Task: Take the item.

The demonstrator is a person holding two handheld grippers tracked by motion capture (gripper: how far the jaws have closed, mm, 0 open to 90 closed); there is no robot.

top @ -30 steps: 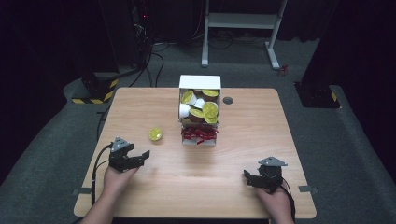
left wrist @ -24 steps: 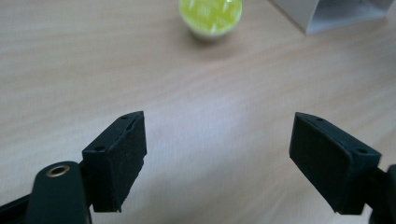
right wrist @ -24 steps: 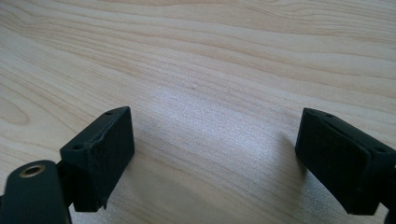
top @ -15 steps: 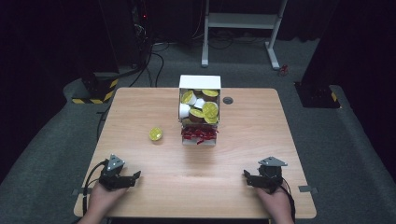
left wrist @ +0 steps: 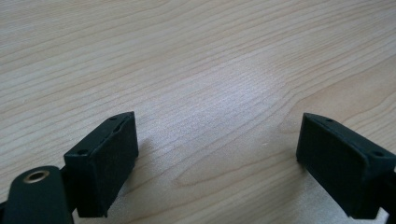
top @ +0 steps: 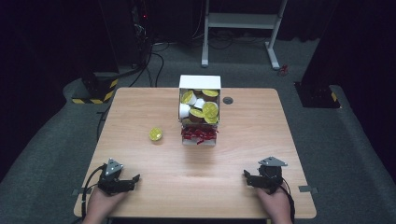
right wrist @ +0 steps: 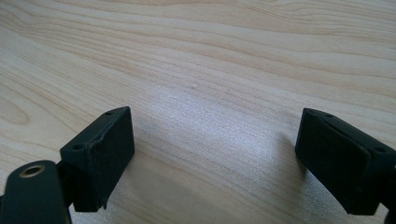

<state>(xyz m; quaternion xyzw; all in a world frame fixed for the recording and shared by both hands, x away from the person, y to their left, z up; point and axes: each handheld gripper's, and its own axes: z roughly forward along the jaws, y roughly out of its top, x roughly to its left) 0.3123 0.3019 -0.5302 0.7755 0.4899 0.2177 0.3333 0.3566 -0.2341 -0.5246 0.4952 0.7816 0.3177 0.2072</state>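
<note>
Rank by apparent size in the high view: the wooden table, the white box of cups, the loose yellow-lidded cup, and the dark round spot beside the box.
1. Wooden table
2. White box of cups
3. Loose yellow-lidded cup
4. Dark round spot, only slightly smaller than the cup

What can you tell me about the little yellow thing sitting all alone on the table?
The little yellow thing is small, round and yellow-green on top, like the capsule lids in the white box. It rests on the wooden table, left of the box and apart from it. Nothing touches it; both claws are far off, near the front edge.
</note>
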